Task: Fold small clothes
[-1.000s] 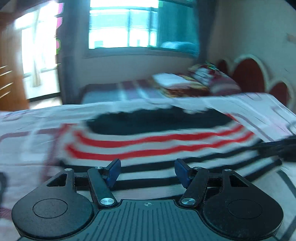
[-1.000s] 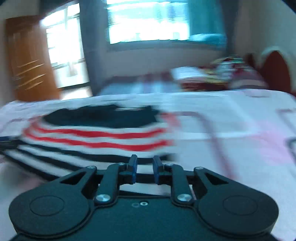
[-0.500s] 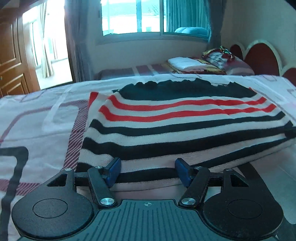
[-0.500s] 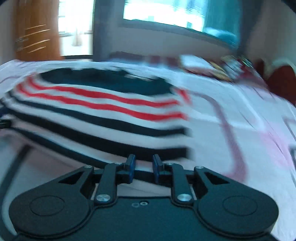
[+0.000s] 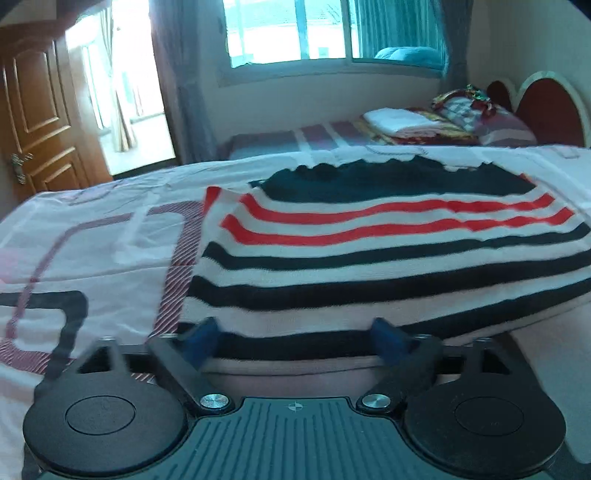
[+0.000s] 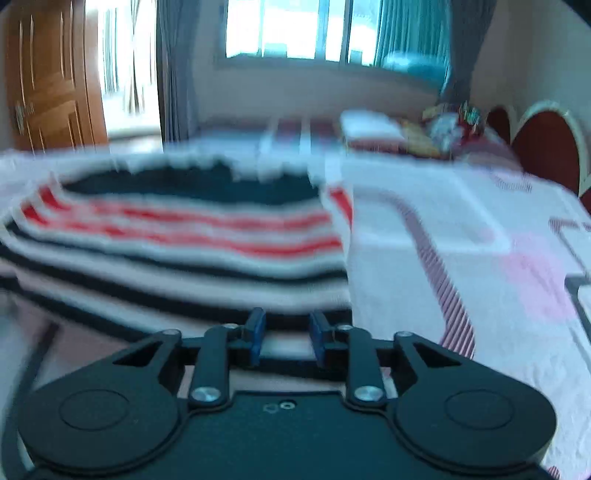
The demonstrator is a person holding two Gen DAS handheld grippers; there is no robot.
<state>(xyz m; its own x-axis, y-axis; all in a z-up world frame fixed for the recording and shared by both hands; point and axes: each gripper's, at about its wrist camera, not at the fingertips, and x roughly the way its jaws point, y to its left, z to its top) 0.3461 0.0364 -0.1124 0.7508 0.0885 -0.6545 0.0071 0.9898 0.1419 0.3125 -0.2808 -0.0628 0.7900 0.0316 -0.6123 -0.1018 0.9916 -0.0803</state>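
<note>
Lying flat on the bed, the striped sweater awaits folding; left gripper fingers wide apart, right gripper fingers narrowly parted, both at its near hem.

A bedroom in a home.
A bed with a patterned sheet fills the near view; far right stands a red scalloped headboard beside folded bedding, with a curtained window behind and a wooden door far left.
</note>
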